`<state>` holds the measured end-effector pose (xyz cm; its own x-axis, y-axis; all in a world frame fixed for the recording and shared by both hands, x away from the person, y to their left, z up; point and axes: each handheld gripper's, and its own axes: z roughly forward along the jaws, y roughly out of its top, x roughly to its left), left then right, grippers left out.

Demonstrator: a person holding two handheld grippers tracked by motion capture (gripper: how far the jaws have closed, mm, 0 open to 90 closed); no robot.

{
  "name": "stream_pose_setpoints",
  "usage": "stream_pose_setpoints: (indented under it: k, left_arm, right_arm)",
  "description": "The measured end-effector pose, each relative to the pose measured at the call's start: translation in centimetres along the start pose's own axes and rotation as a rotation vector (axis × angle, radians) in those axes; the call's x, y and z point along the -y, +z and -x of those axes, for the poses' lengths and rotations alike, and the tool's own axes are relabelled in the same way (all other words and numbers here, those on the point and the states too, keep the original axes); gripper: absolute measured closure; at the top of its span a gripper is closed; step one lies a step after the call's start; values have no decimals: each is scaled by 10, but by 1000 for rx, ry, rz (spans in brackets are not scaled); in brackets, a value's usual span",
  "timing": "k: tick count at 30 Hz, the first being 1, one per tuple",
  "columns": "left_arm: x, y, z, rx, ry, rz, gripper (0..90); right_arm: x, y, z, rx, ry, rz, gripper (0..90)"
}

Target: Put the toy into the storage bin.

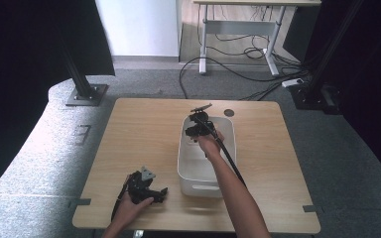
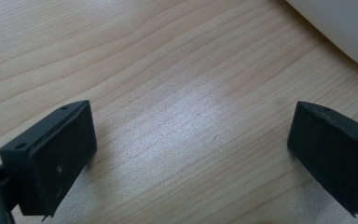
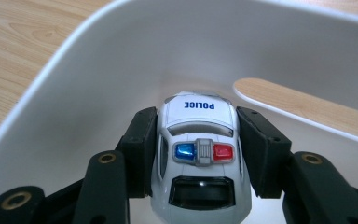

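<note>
Right gripper (image 3: 198,140) fingers clamped on sides of toy police car (image 3: 200,158), car inside white bin (image 1: 188,176) at far end. Left gripper (image 2: 191,158) fingers wide, nothing between, resting on worktop (image 1: 144,134) beside bin.

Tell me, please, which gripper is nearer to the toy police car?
The right. The right gripper is shut on the toy police car, inside the white bin. The left gripper rests open on the table, off the bin's near left corner.

"POLICE" on the toy car (image 3: 199,154) (upside down).
</note>
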<state>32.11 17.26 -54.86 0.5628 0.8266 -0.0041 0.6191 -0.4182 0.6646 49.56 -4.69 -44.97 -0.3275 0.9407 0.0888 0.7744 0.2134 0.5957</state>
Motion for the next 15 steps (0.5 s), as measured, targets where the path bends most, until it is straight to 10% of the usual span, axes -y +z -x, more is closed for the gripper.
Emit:
stream_pose_setpoints:
  k: [15]
  left_arm:
    - [0, -1, 0, 4, 3, -3, 12]
  right_arm:
    - [6, 14, 0, 21, -22, -72, 502]
